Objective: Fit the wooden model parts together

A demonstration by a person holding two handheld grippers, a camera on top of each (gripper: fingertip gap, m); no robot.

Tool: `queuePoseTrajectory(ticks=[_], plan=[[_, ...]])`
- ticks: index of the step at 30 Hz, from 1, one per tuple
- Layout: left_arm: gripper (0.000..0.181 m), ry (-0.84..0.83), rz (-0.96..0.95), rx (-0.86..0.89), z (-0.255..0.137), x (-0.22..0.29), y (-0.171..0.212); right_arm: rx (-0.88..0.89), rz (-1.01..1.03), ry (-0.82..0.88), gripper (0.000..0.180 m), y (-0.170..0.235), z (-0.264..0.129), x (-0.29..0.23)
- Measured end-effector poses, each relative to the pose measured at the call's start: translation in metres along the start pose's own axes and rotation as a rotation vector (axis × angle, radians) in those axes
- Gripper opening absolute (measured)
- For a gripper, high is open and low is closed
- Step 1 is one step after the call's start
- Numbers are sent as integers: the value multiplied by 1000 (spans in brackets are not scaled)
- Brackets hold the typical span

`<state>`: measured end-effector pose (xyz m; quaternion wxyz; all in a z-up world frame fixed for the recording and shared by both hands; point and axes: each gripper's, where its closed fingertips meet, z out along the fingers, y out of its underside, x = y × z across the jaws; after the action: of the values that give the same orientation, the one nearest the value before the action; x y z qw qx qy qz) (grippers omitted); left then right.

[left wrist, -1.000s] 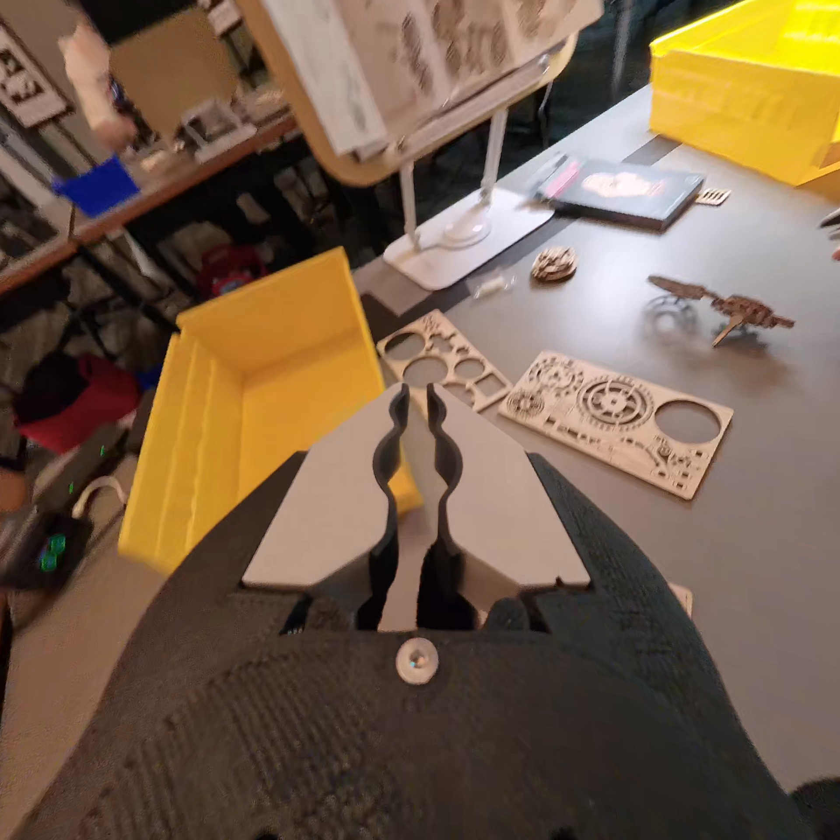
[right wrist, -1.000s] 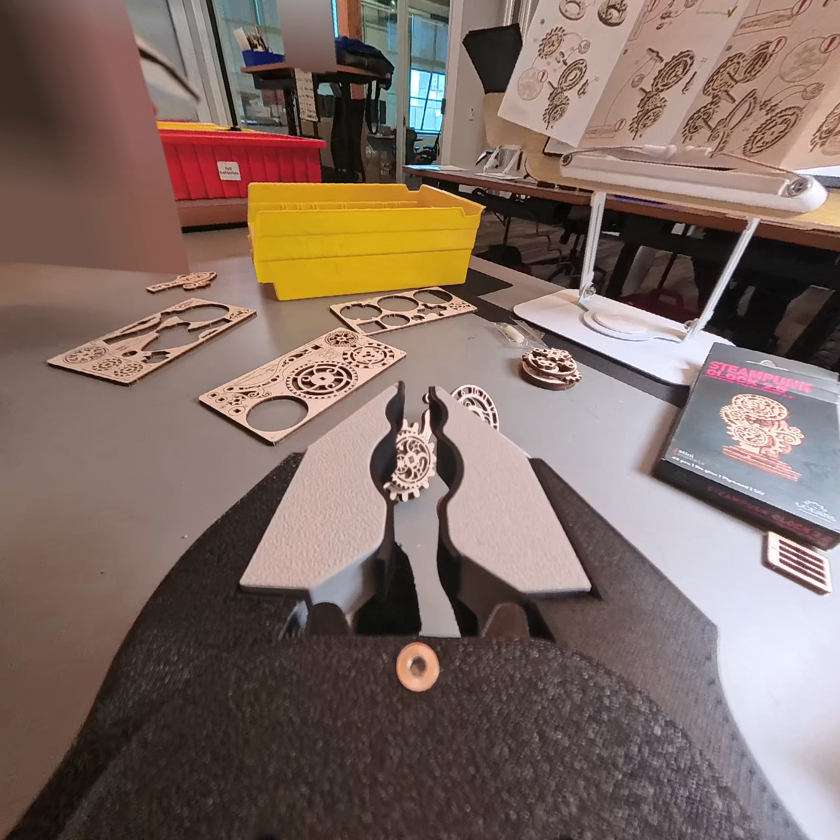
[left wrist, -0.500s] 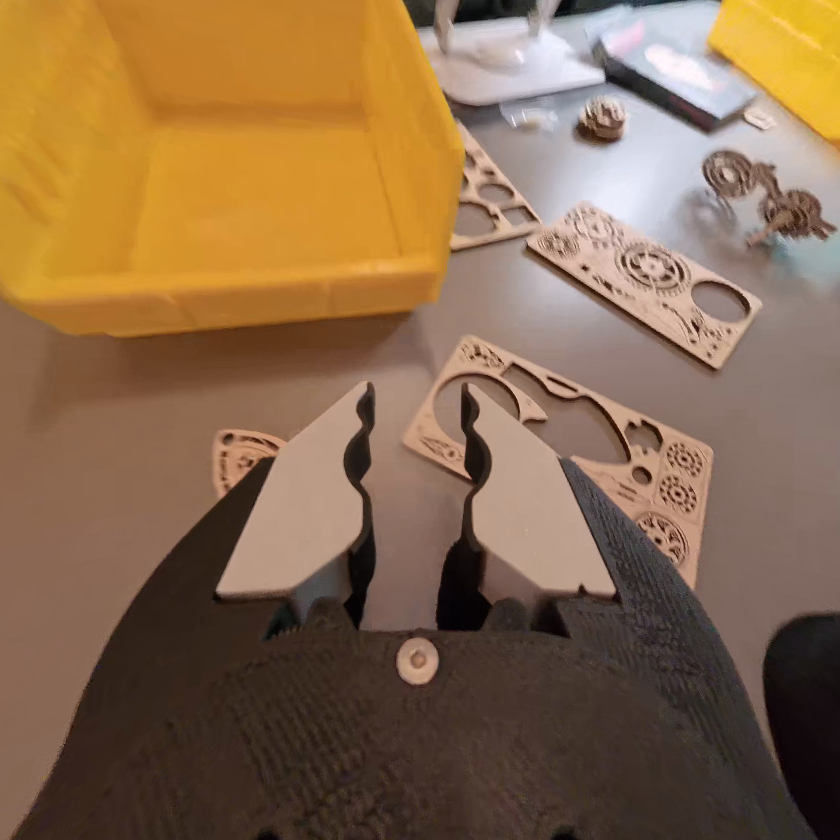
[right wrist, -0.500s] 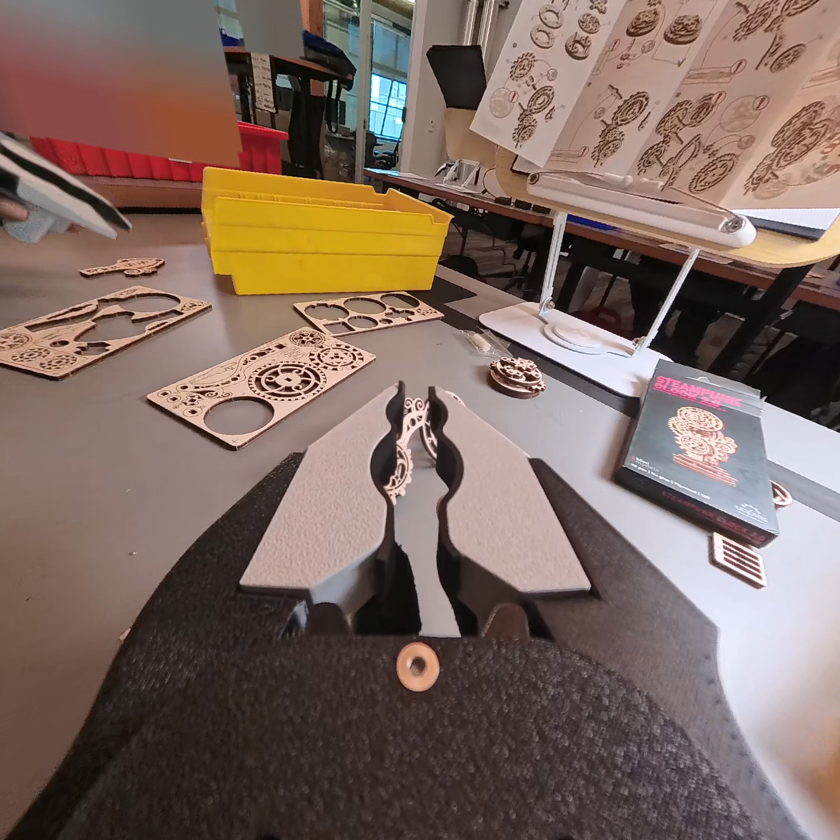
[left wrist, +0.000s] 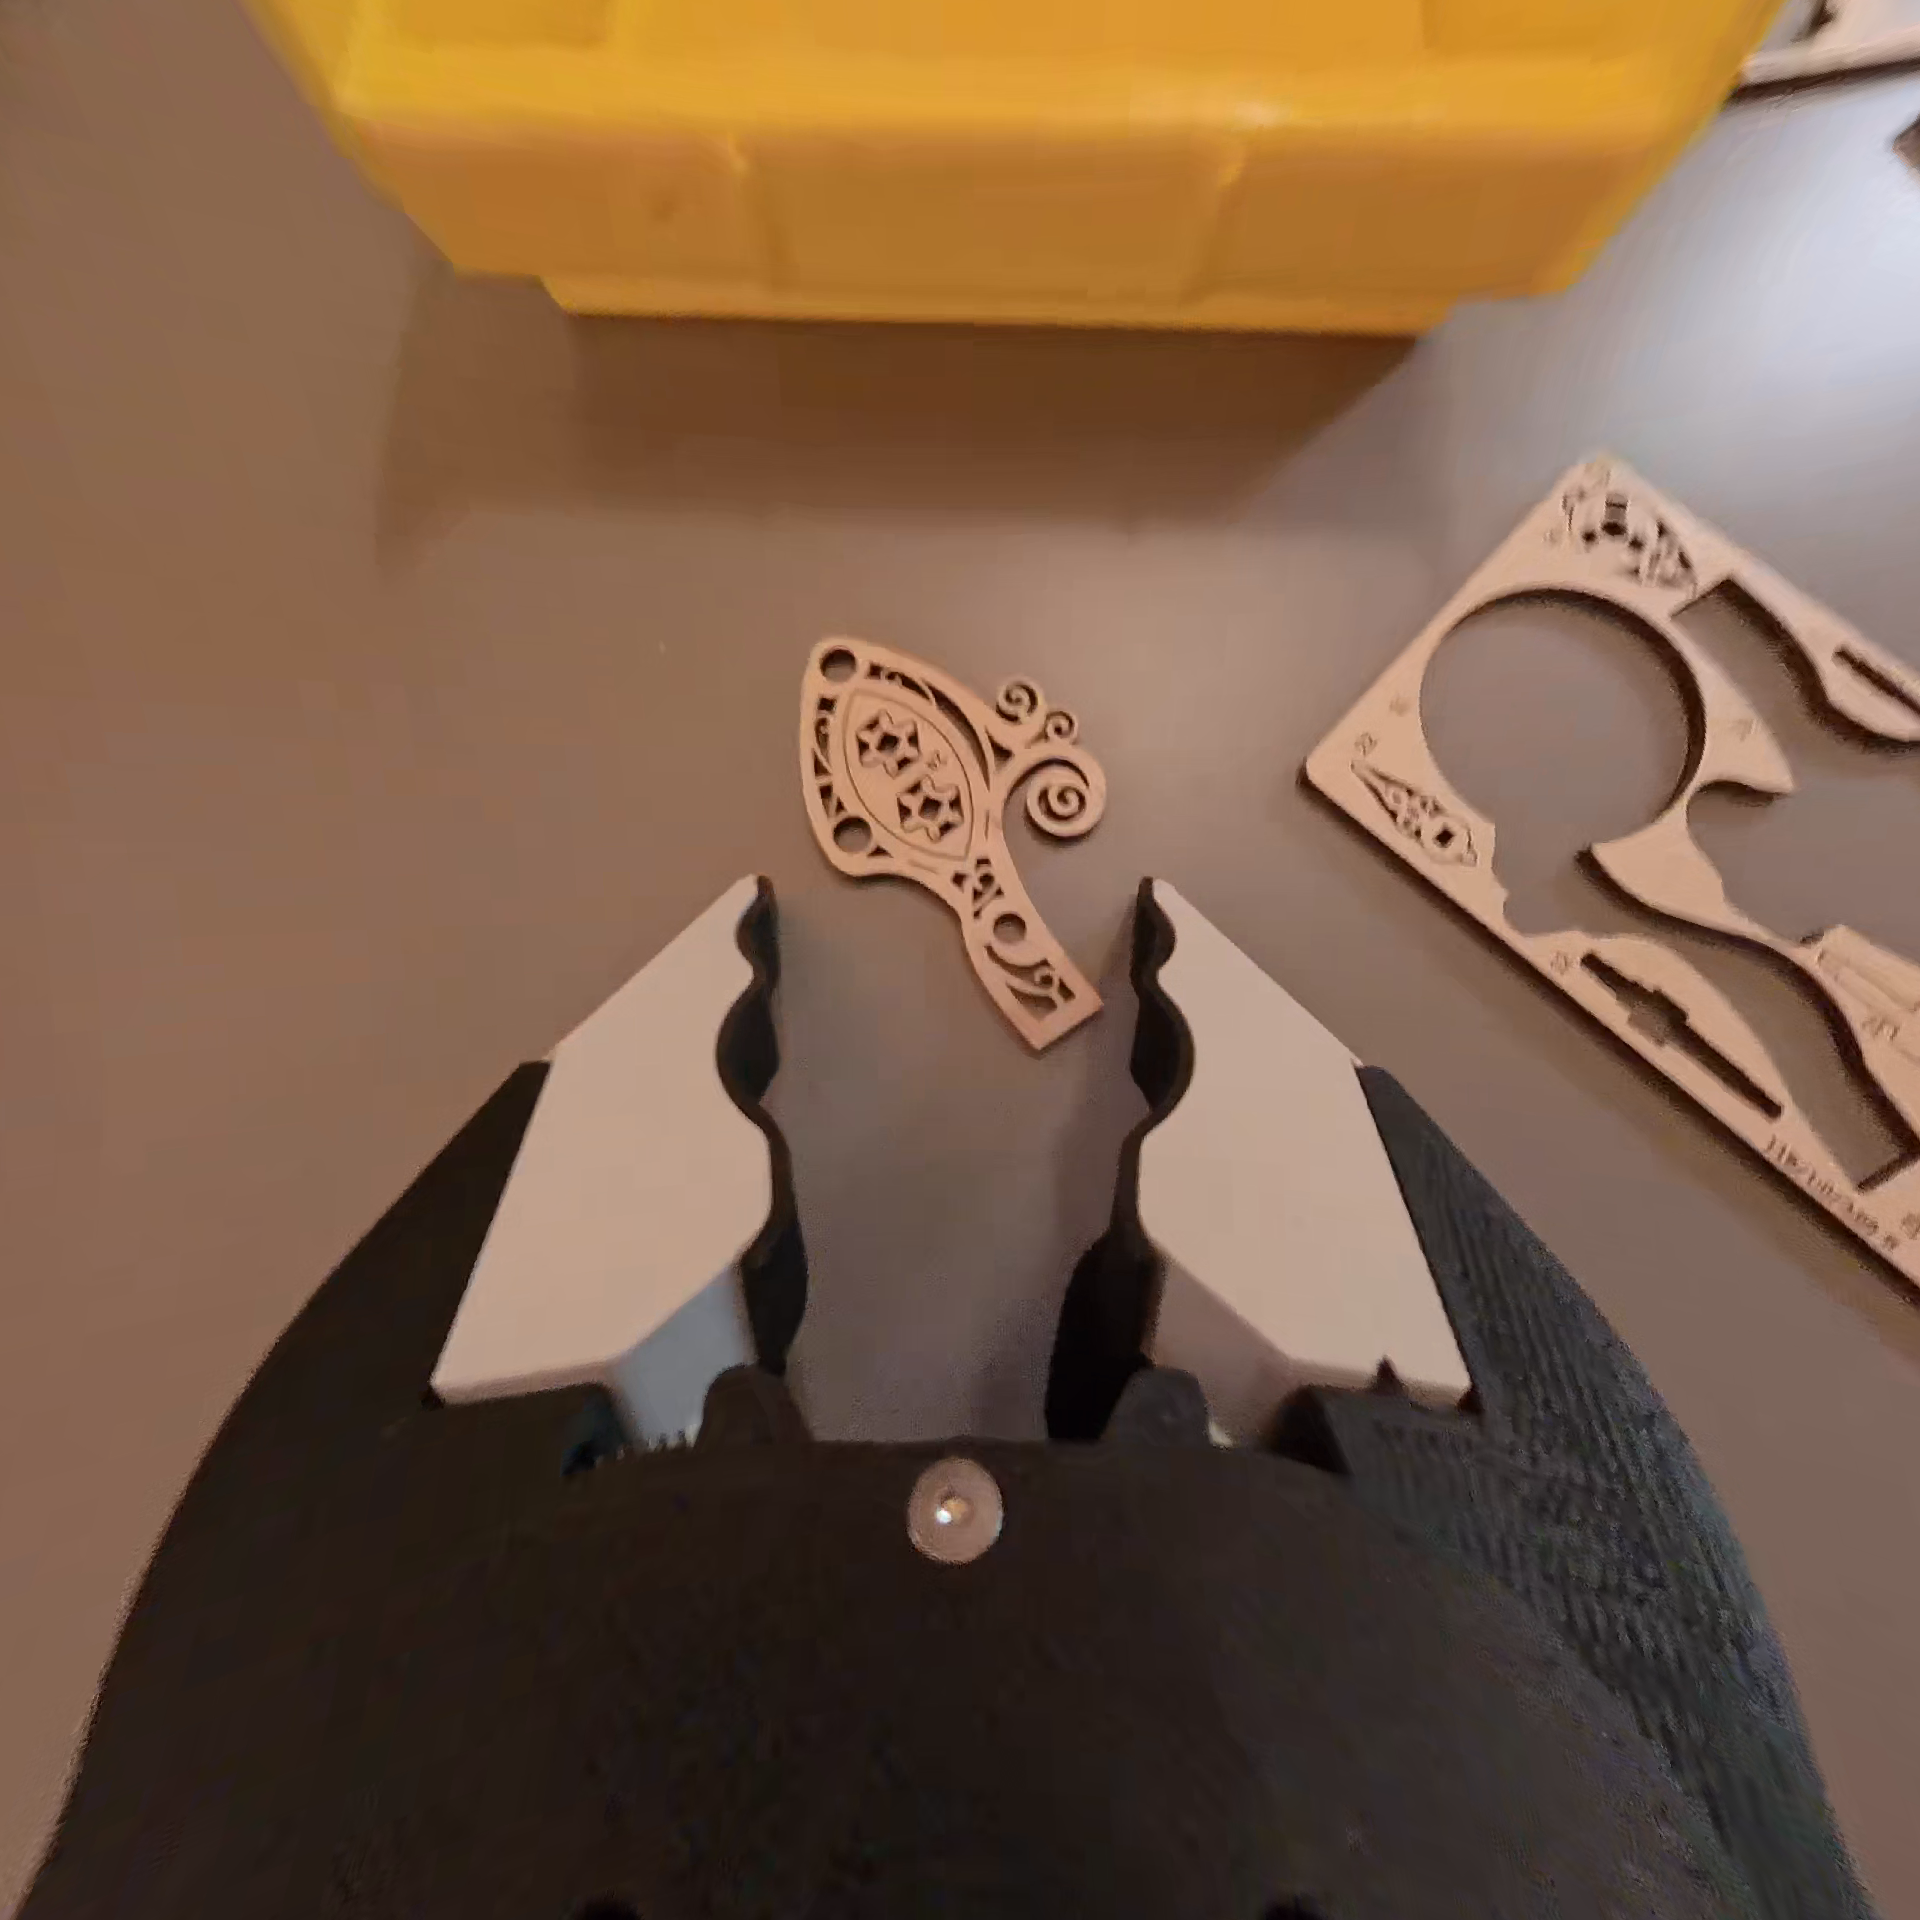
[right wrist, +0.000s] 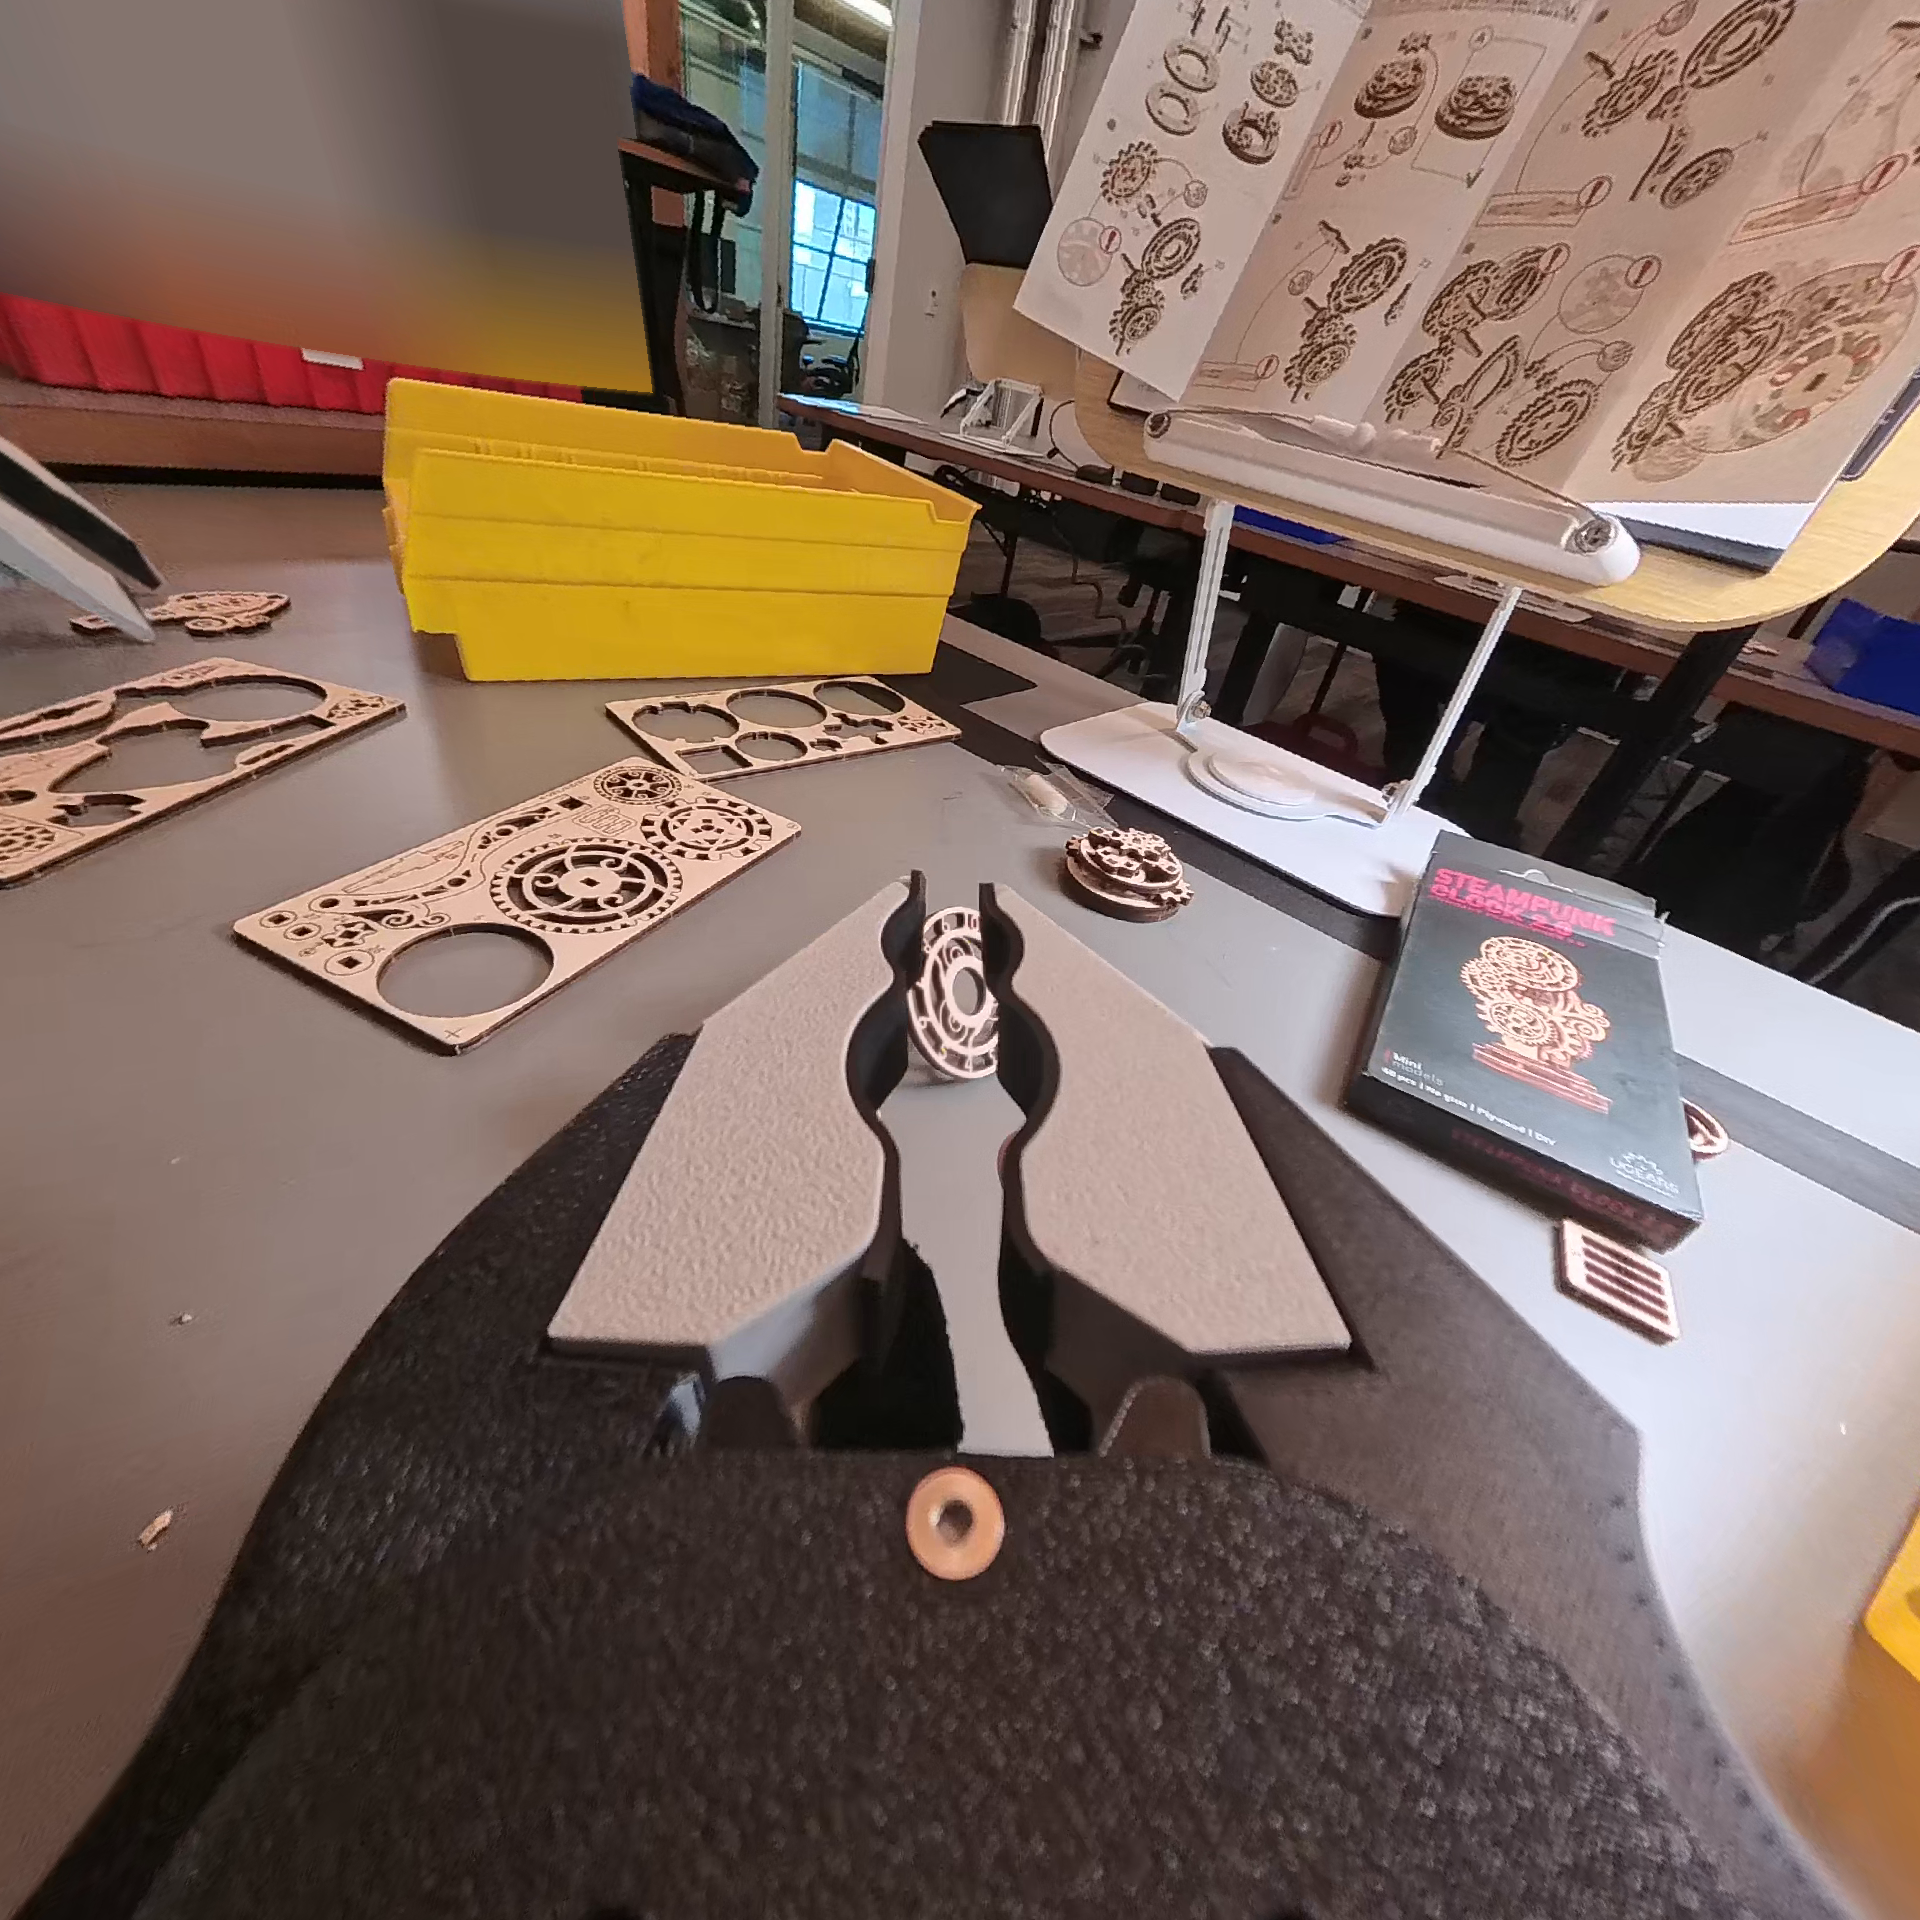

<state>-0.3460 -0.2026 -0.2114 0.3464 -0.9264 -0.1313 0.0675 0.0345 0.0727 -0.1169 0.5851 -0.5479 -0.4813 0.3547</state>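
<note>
In the left wrist view my left gripper [left wrist: 951,899] is open and empty, low over the grey table. A flat ornate wooden piece with curls [left wrist: 940,831] lies just ahead of its fingertips, its stem end reaching between them. In the right wrist view my right gripper [right wrist: 951,894] is shut on a round wooden gear assembly [right wrist: 961,997], held upright above the table. The left gripper's fingers [right wrist: 73,566] show at the far left of that view, beside the same ornate piece [right wrist: 213,613].
A yellow bin [left wrist: 987,156] stands right behind the ornate piece; it also shows in the right wrist view [right wrist: 665,551]. Punched wooden sheets [left wrist: 1662,883] [right wrist: 520,894] [right wrist: 779,722], a small gear stack [right wrist: 1127,873], a black box [right wrist: 1527,1049] and an instruction stand [right wrist: 1288,769] lie around. Some 50 cm of space lies between my two pairs of fingers.
My left gripper swung down from the yellow bin to the table, opened wider and now sits over the ornate piece. My right gripper kept its hold while the gear assembly turned between the fingers.
</note>
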Motion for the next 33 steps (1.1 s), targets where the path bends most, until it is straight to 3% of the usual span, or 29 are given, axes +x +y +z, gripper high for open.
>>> queuePoseTrajectory(ticks=[7,10,14,23,33], plan=[[57,28,-43,1,4,3,-2,2,-13,-7,7,0,0,-2],[30,53,-29,8,2,7,-2,-2,-18,-10,7,0,0,-3],[13,83,-15,9,2,13,-2,-5,-29,-14,7,0,-1,-5],[12,51,64,71,-4,15,-8,3,-33,-22,6,-2,-6,-6],[12,-46,239,287,-45,37,-61,0,-22,-26,6,-1,-6,-5]])
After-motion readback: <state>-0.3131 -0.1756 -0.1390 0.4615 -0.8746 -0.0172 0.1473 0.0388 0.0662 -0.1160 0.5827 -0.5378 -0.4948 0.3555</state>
